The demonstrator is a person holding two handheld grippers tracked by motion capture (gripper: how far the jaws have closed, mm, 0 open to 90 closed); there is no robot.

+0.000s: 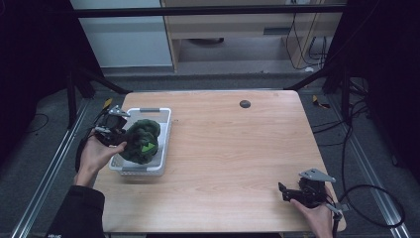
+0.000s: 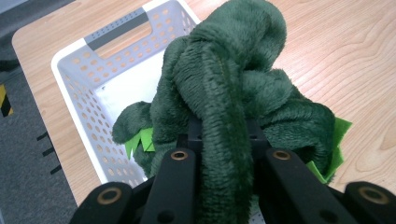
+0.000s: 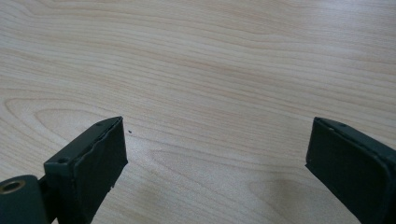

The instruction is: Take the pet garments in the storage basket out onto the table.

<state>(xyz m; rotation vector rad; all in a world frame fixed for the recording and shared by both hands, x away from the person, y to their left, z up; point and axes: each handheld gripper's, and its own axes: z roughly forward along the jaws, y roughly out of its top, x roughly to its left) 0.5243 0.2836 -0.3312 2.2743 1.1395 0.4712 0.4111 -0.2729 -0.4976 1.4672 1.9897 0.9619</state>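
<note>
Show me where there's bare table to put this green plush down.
The table is bare from the basket across to the right gripper, and up to the black dot. It is crowded at the left edge, where the left gripper holds the plush over the basket.

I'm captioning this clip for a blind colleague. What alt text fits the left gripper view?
The left gripper is shut on a fold of a dark green plush toy with bright green felt trim, holding it above a white perforated basket. The basket stands on a light wooden table.
</note>
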